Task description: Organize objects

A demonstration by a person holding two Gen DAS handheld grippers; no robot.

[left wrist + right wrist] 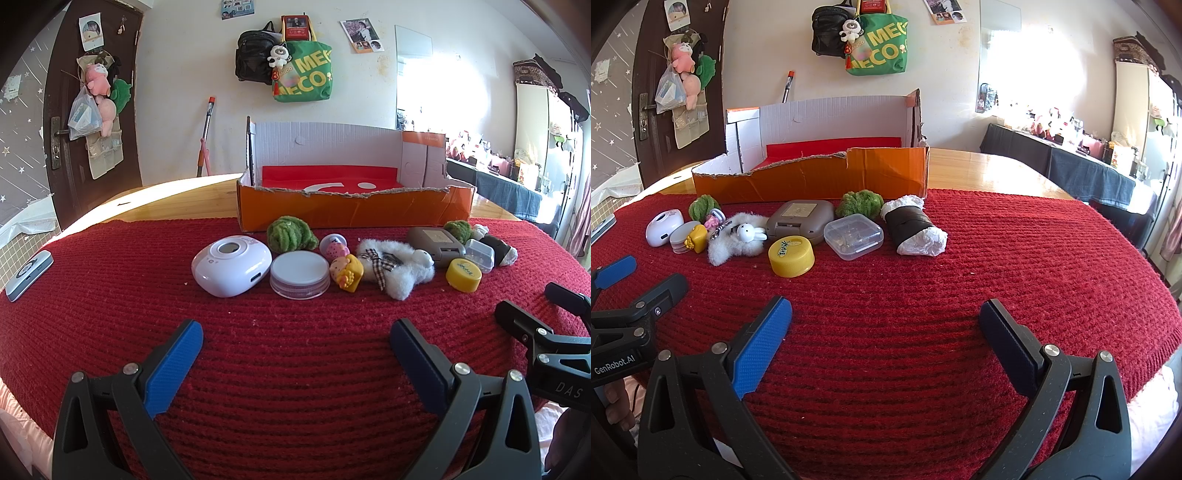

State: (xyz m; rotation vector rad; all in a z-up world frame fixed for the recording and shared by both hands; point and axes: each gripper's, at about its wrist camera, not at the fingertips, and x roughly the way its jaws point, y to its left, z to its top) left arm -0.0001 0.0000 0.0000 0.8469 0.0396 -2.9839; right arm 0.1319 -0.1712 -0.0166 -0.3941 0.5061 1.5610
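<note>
An orange cardboard box (pixel 354 210) (pixel 812 177) with a red floor stands open at the back of the red knitted mat (pixel 295 369). In front of it lies a row of small things: a white device (pixel 231 266), a white round lid (pixel 300 274), a yellow figure (pixel 347 273), a white fluffy toy (pixel 399 267), a yellow cap (pixel 791 255), a clear plastic case (pixel 854 236), a grey case (pixel 799 220), two green pompoms (pixel 291 233) (pixel 861 202) and a sushi-roll toy (pixel 914 230). My left gripper (pixel 295 341) and right gripper (pixel 884 319) are open and empty, low over the mat, short of the row.
A small blue-grey device (pixel 28 274) lies at the mat's left edge. The wooden table (pixel 990 173) extends behind the box. Bags hang on the back wall, a dark door is at the left, and a cluttered counter is at the right.
</note>
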